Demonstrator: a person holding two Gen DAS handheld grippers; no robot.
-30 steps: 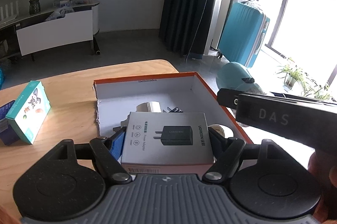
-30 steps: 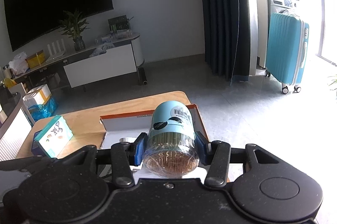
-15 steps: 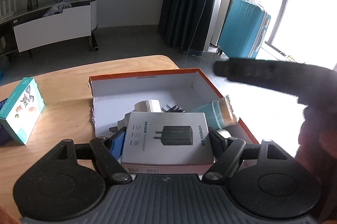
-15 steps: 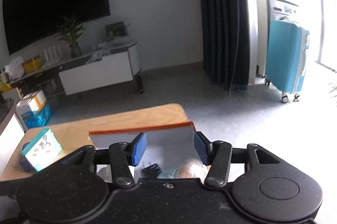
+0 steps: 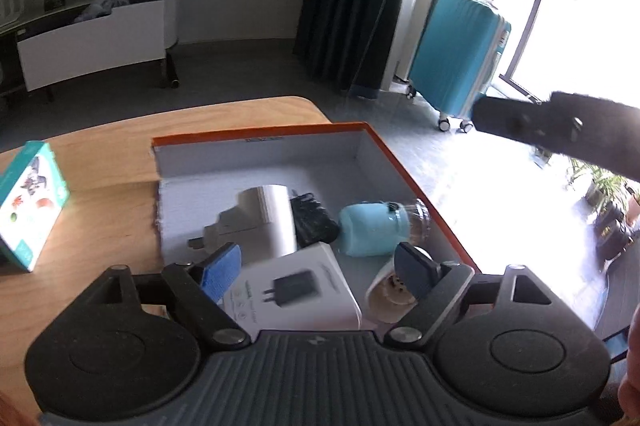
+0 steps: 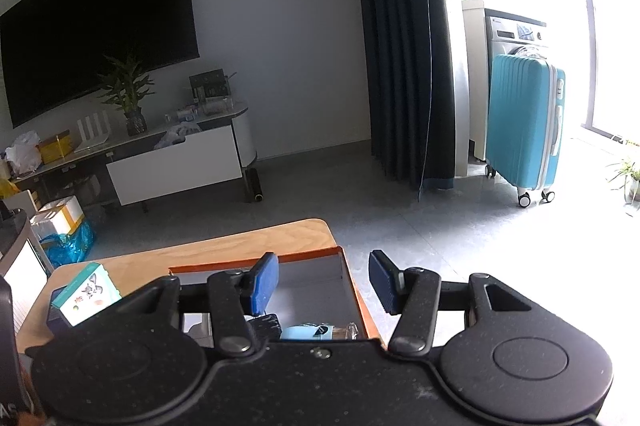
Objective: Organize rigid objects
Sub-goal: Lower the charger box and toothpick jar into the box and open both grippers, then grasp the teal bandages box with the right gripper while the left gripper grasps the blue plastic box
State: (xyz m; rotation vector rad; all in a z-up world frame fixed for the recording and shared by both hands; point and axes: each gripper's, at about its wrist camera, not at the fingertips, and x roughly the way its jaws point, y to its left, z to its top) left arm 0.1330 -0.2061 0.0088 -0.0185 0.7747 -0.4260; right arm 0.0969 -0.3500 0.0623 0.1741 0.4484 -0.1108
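An orange-rimmed white box (image 5: pixel 376 145) sits on the wooden table. In it lie a white charger box (image 5: pixel 296 290), a white adapter (image 5: pixel 268 222), a black plug (image 5: pixel 314 222), a light blue toothpick jar (image 5: pixel 376 230) on its side and a round white item (image 5: pixel 384 296). My left gripper (image 5: pixel 320 266) is open just above the charger box, which lies loose between the fingers. My right gripper (image 6: pixel 322 282) is open and empty above the box's right side (image 6: pixel 352 290); the jar (image 6: pixel 316 332) shows below it. The right gripper also shows in the left wrist view (image 5: pixel 560 129).
A teal carton (image 5: pixel 28 201) stands on the table at the left, also in the right wrist view (image 6: pixel 86 292). The table's far edge (image 5: pixel 240 101) is rounded. A teal suitcase (image 6: pixel 524 121) stands on the floor beyond.
My right gripper opened and dropped the toothpick jar into the box, then lifted away. My left gripper opened and let the charger box drop into the box.
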